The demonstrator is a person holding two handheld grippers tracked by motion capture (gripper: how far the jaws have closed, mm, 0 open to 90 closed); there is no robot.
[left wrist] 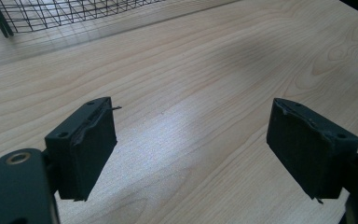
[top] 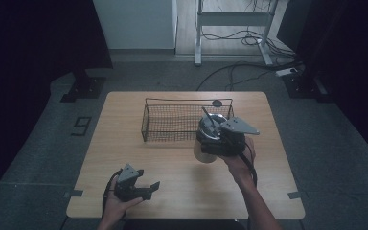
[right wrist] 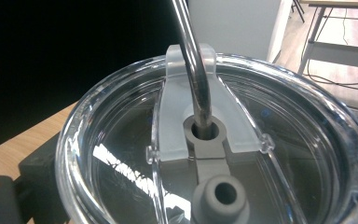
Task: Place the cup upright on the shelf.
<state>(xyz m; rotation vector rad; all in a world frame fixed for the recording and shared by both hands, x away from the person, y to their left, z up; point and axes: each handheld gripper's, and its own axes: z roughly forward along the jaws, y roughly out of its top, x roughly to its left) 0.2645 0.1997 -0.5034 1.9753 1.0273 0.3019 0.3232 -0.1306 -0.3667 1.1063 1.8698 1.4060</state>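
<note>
The right gripper [top: 210,143] is clamped around a tumbler [top: 206,143], lifting it just in front of the wire basket [top: 146,125], probably so it can go in there. The clear lid [right wrist: 121,140] and metal straw [right wrist: 193,60] stay upright (so nothing tips out). The left gripper [top: 151,188] idles low near the table [left wrist: 214,60] edge, jaws apart, holding nothing.

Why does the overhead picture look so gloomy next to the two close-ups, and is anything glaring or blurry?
High view: dim, the surroundings nearly black, the table the lit patch. Left gripper view: bright, with a pale sheen on the wood between the open left tongs. Right gripper view: white glints on the clear lid, the metal straw slightly soft, and a black background at left.
</note>
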